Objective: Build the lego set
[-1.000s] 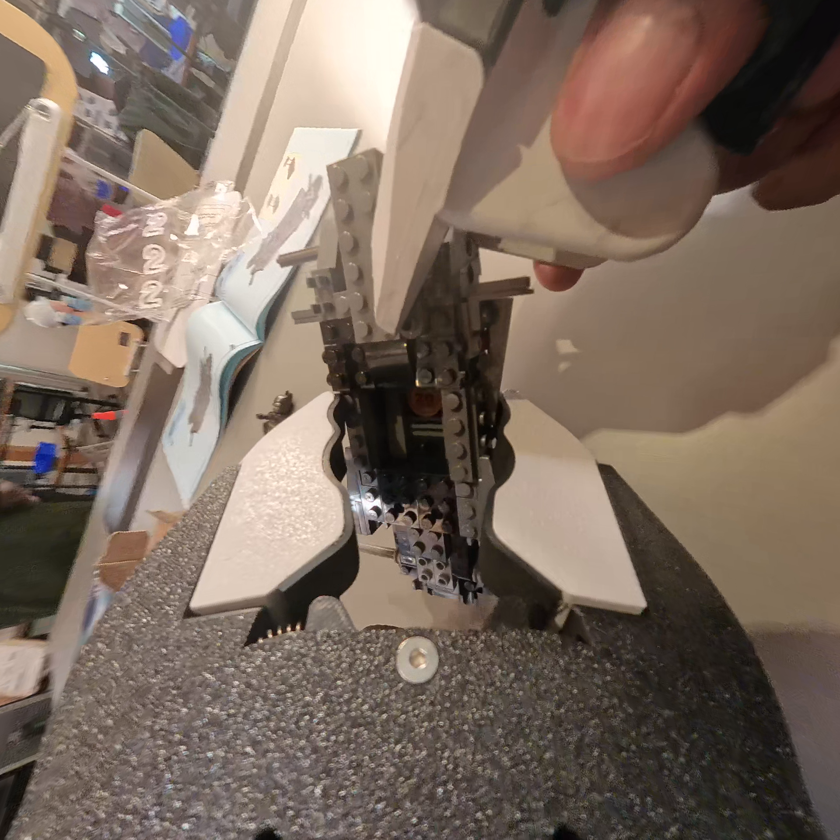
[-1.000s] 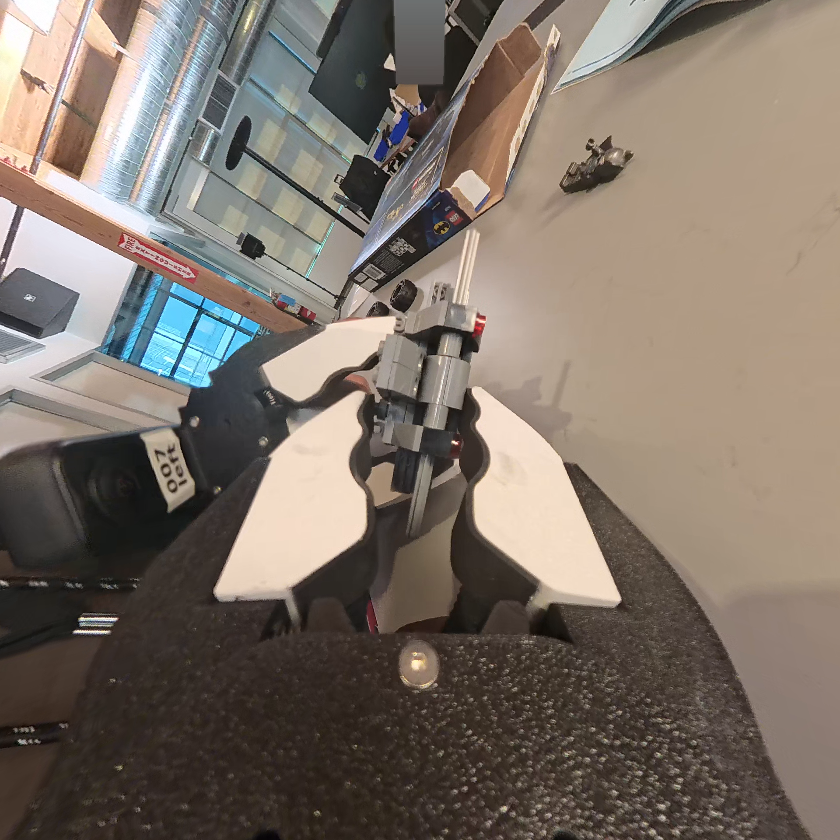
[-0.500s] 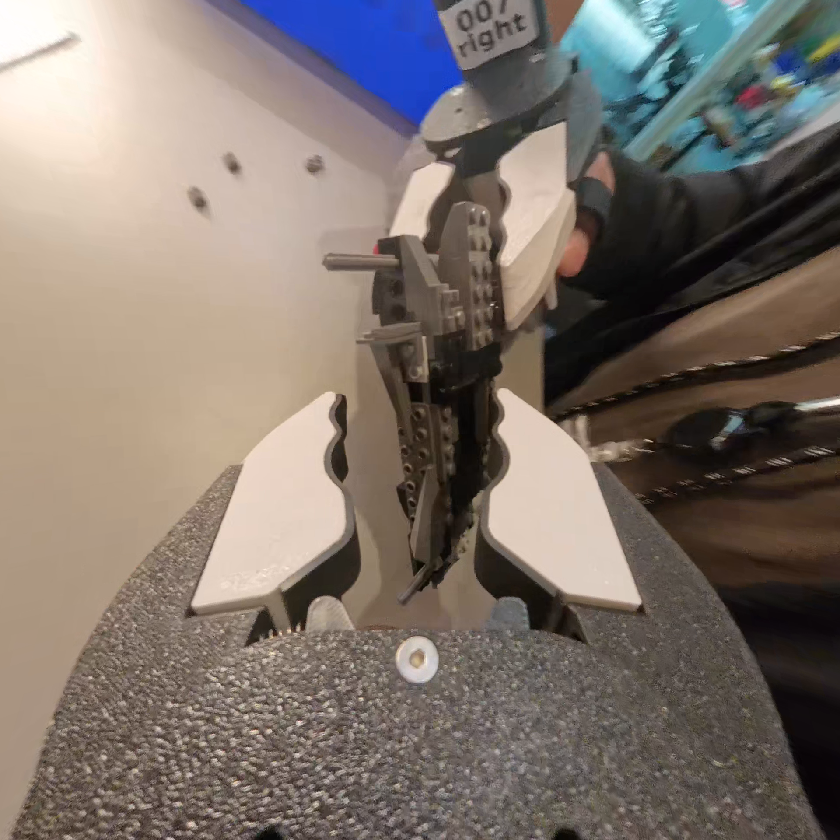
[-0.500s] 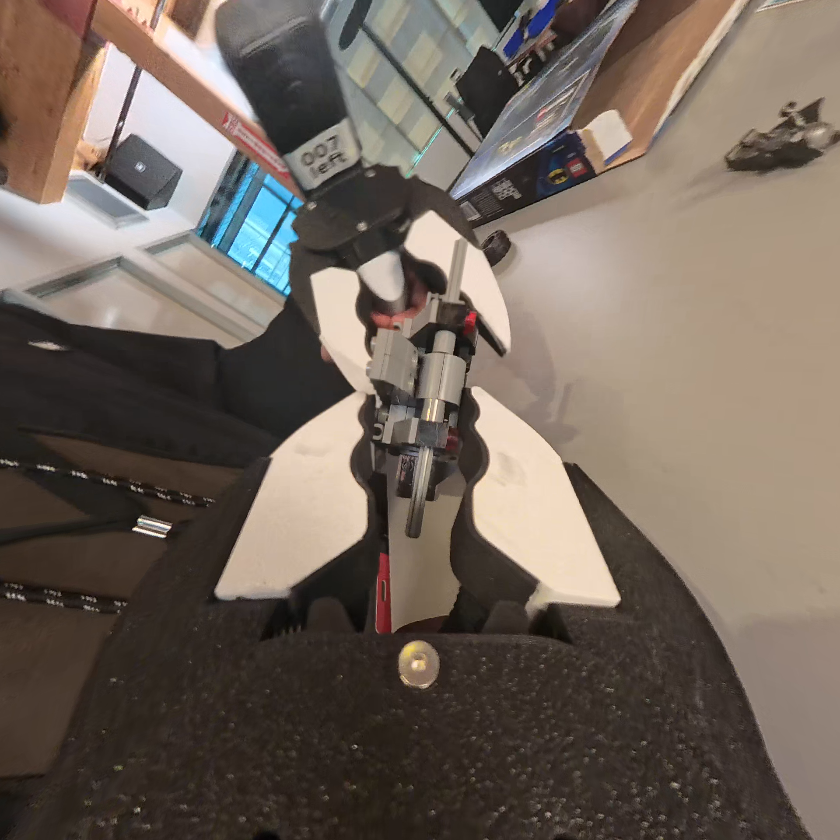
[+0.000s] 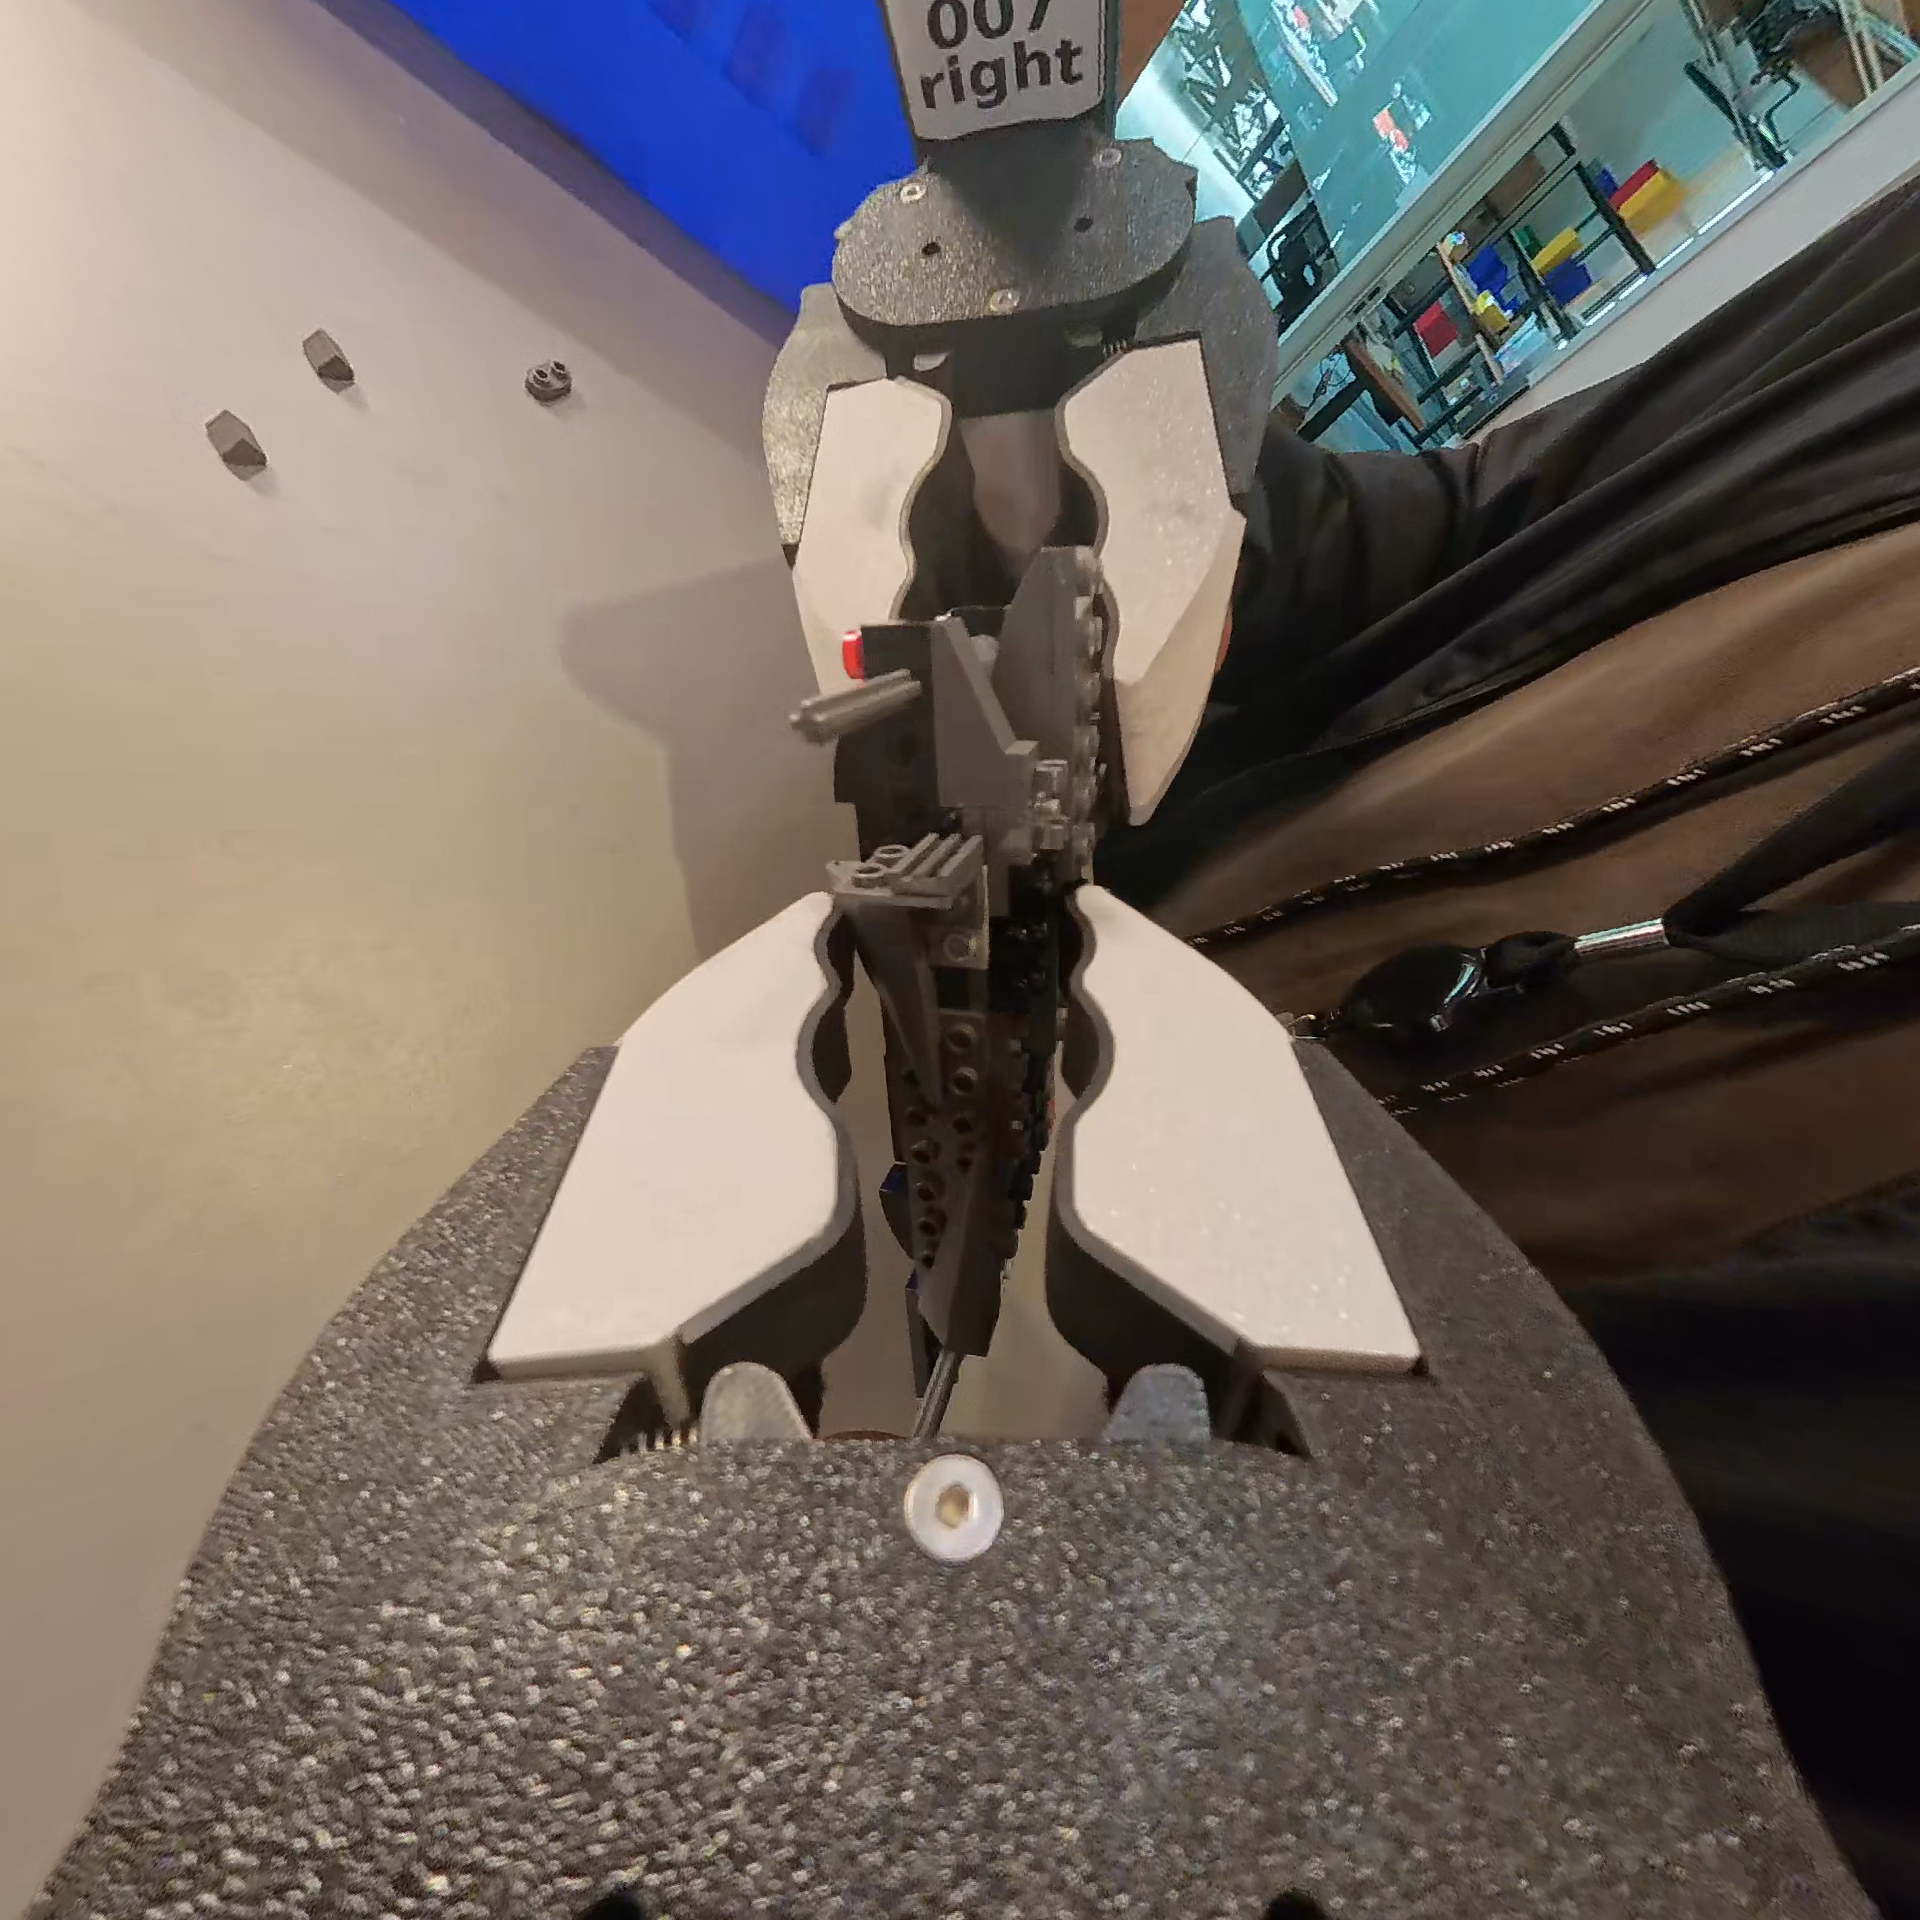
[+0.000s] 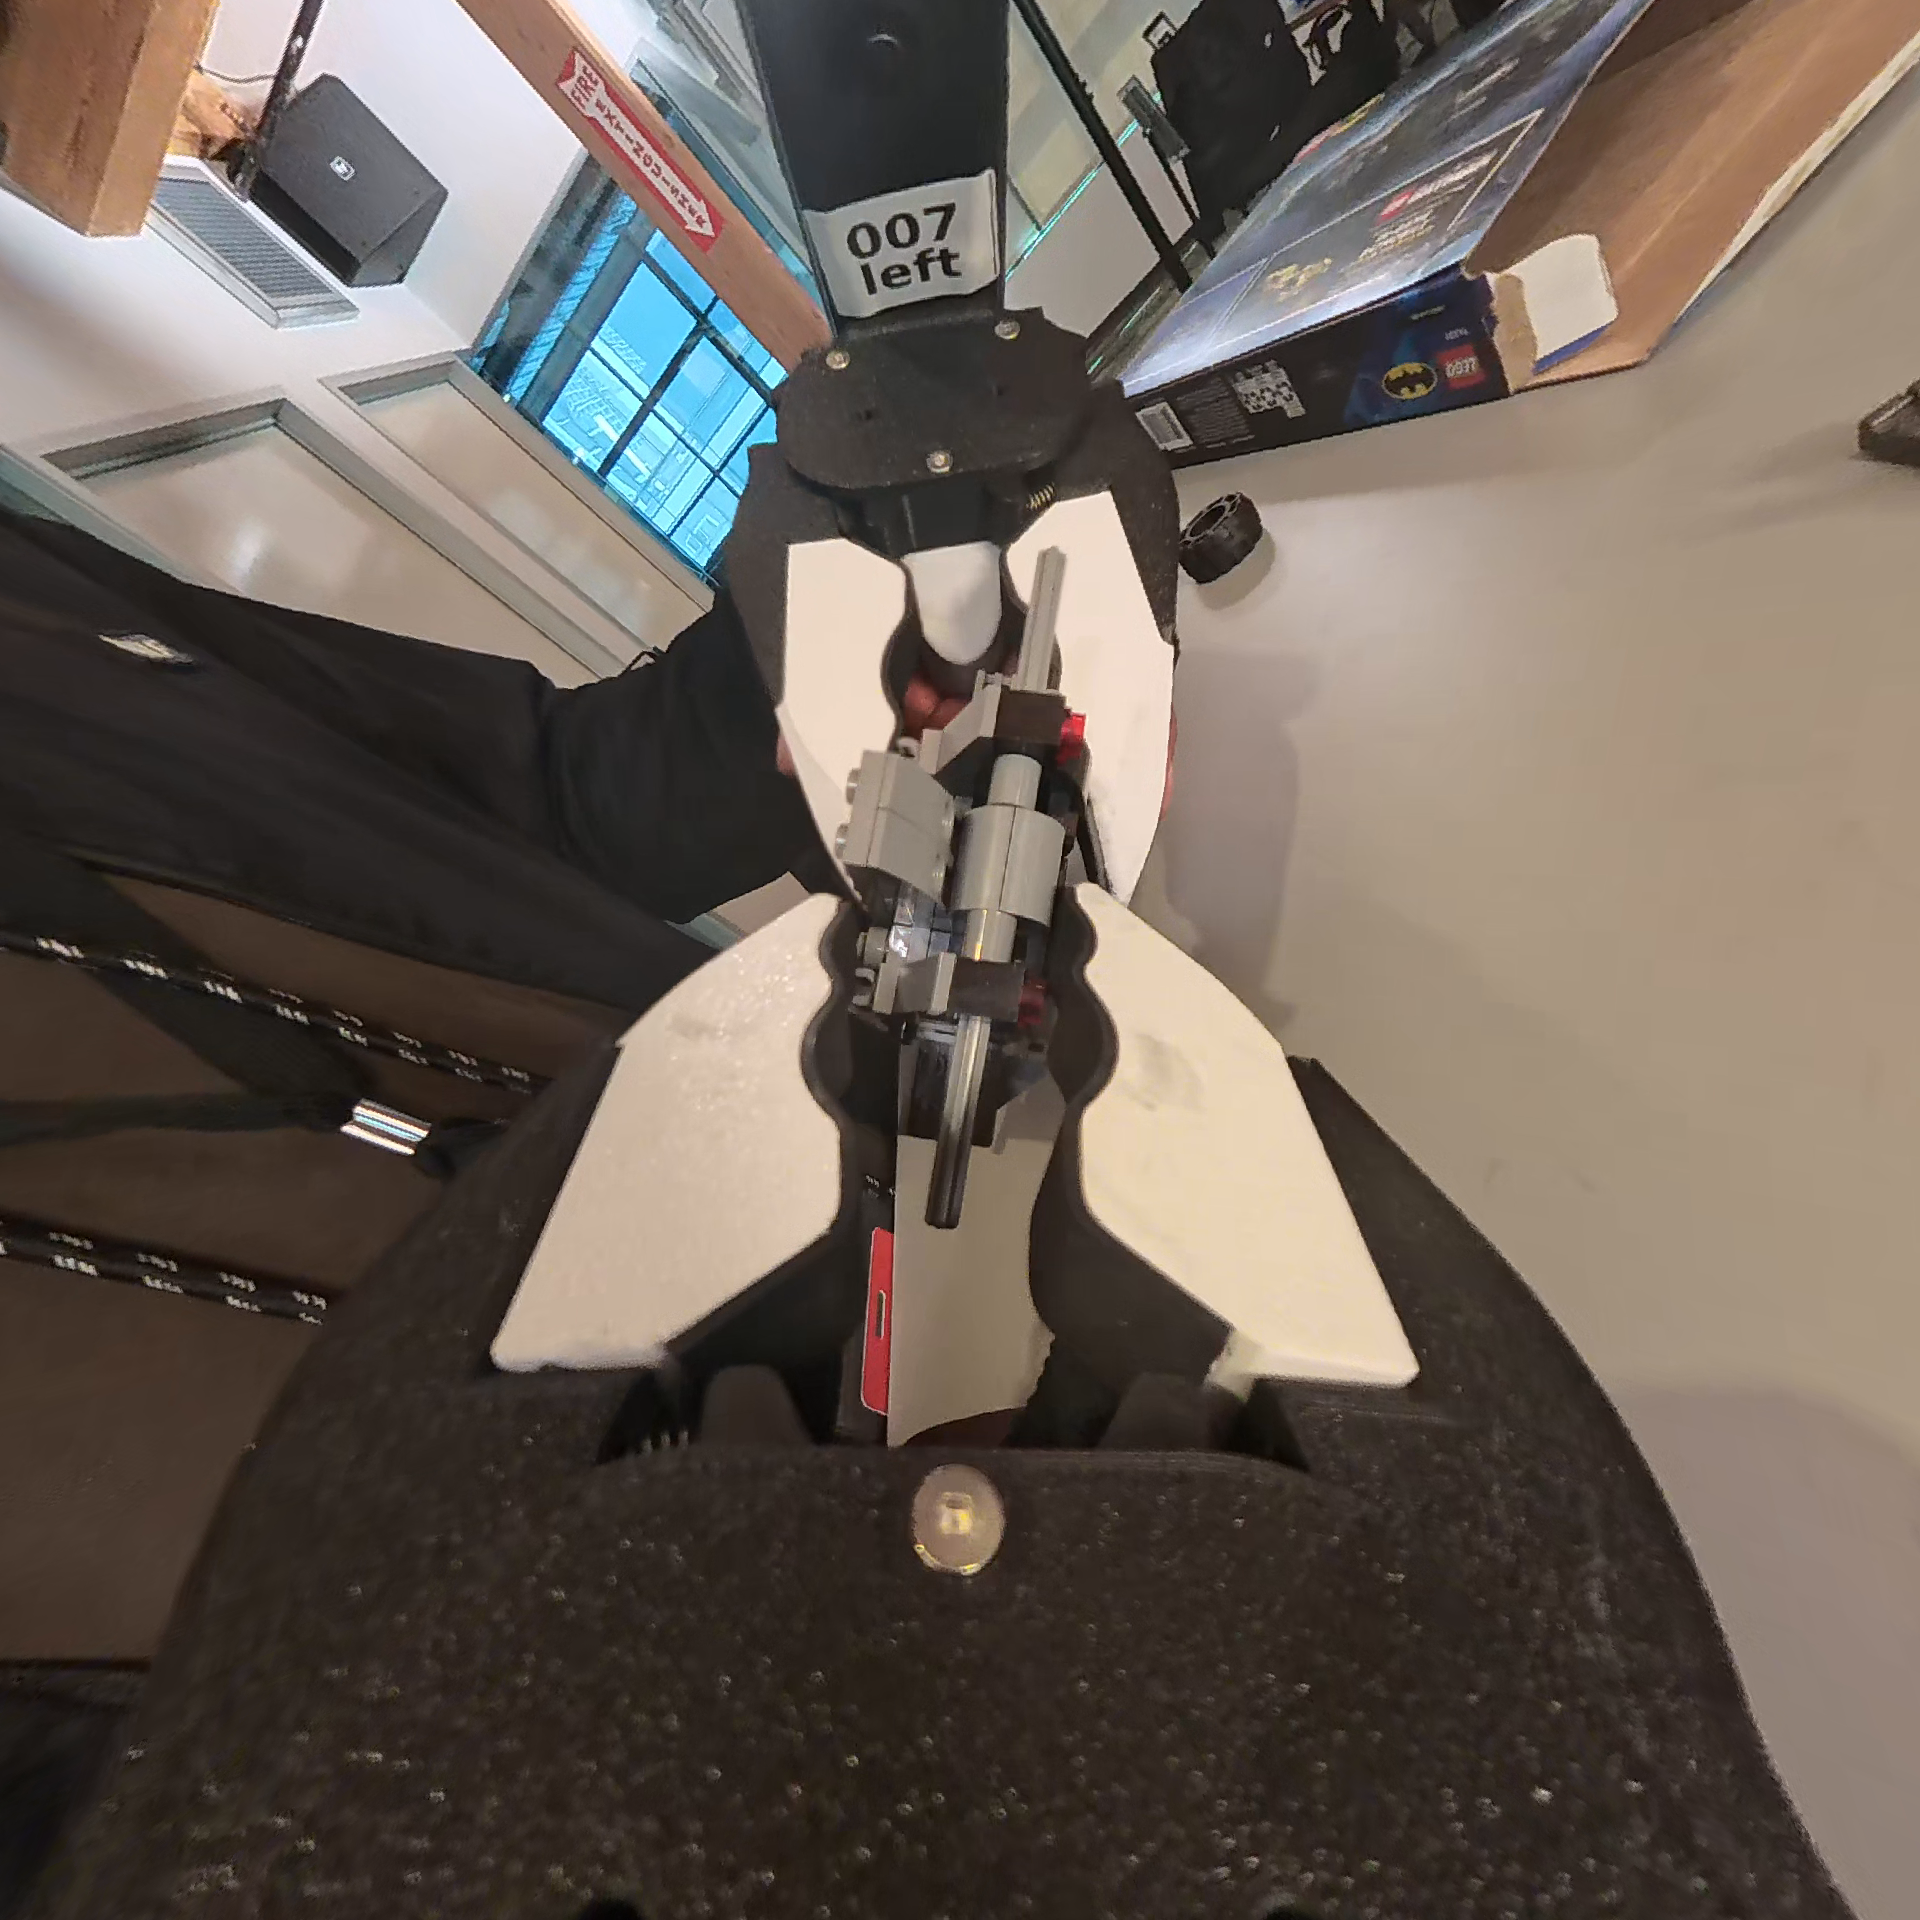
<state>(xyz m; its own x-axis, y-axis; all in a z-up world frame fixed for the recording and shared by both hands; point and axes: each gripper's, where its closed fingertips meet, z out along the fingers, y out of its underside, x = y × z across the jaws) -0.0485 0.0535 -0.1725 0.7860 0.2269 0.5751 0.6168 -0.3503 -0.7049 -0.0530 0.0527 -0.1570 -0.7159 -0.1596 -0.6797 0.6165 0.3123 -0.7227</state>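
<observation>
A grey and black brick model with a grey axle is held in the air between my two grippers, which face each other tip to tip. My left gripper has both pads pressed on one end of it. My right gripper grips the other end, by a red stud. In the right wrist view my right gripper is shut on the model, and its long grey axle runs back between the fingers. My left gripper closes on the far end there.
Three small dark bricks lie on the pale table. A set box, a black wheel and a small dark build lie on the table. A person's dark clothing with a lanyard is close by. Left and right tips are no more than a few centimetres apart.
My left fingers stood wide around the model and have closed onto it. Both grippers swung to face each other in line. My right gripper kept its grip throughout.
</observation>
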